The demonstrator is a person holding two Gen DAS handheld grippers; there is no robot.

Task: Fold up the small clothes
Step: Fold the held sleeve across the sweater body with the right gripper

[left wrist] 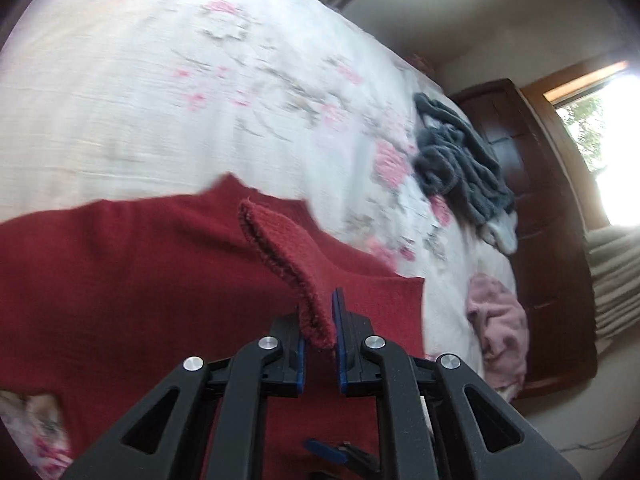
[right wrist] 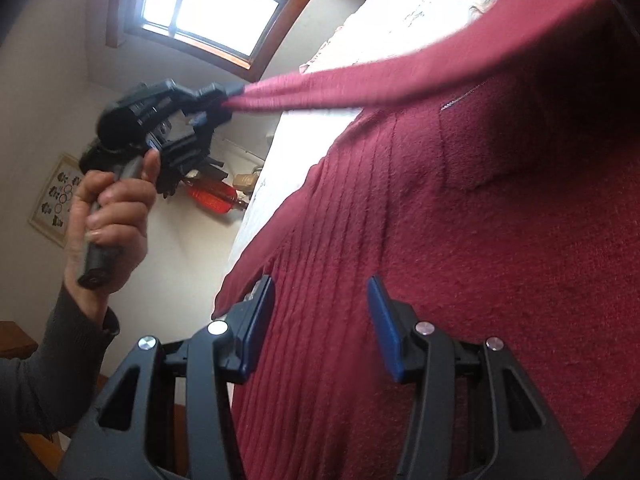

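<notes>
A dark red knit sweater lies spread on a floral bedspread. My left gripper is shut on a folded strip of the sweater's edge, which rises from between the blue pads. In the right wrist view that same left gripper, held by a hand, holds a stretched band of the sweater lifted off the bed. My right gripper is open just above the sweater's ribbed part, with its jaws wide apart and nothing pinched between them.
A grey crumpled garment and a pink one lie near the bed's far edge. Dark wooden furniture stands beyond it. A window, a red bottle and a framed picture are by the wall.
</notes>
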